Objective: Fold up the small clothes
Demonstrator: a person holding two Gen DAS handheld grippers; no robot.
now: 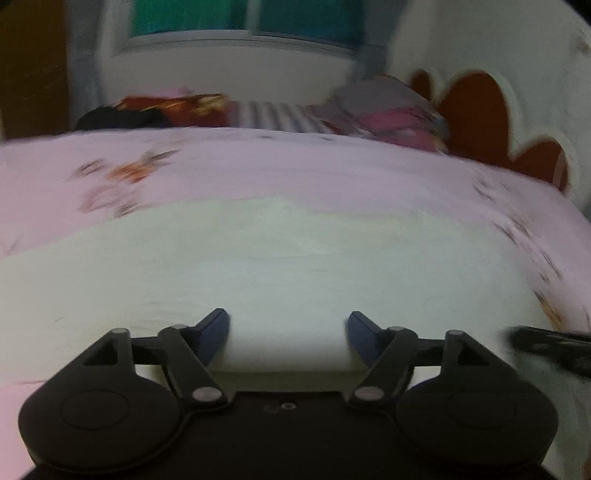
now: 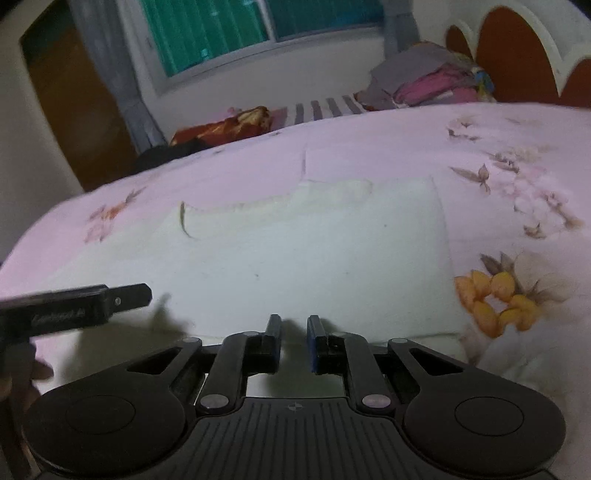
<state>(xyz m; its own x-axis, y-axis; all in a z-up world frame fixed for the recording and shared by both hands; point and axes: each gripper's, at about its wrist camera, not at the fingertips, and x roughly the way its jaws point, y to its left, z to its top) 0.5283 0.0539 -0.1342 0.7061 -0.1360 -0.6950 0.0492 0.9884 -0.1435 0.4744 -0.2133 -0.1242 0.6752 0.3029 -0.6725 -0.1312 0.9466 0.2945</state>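
A pale cream garment [image 2: 314, 251] lies flat on the pink flowered bedsheet [image 2: 406, 140]; it also shows in the left wrist view [image 1: 258, 266], blurred. My left gripper [image 1: 288, 332] is wide open just above the garment's near edge, holding nothing; it also shows in the right wrist view [image 2: 92, 304], at the left. My right gripper [image 2: 294, 338] is narrowly open, with a small gap between the fingers, low over the garment's near edge, holding nothing. It shows at the right edge of the left wrist view [image 1: 550, 347].
A pile of grey and pink clothes [image 2: 424, 85] lies at the far right by the red and white headboard [image 2: 517, 55]. A red and gold bundle [image 2: 225, 125] and a dark cloth [image 2: 162, 155] lie at the bed's far edge, below a window [image 2: 229, 29].
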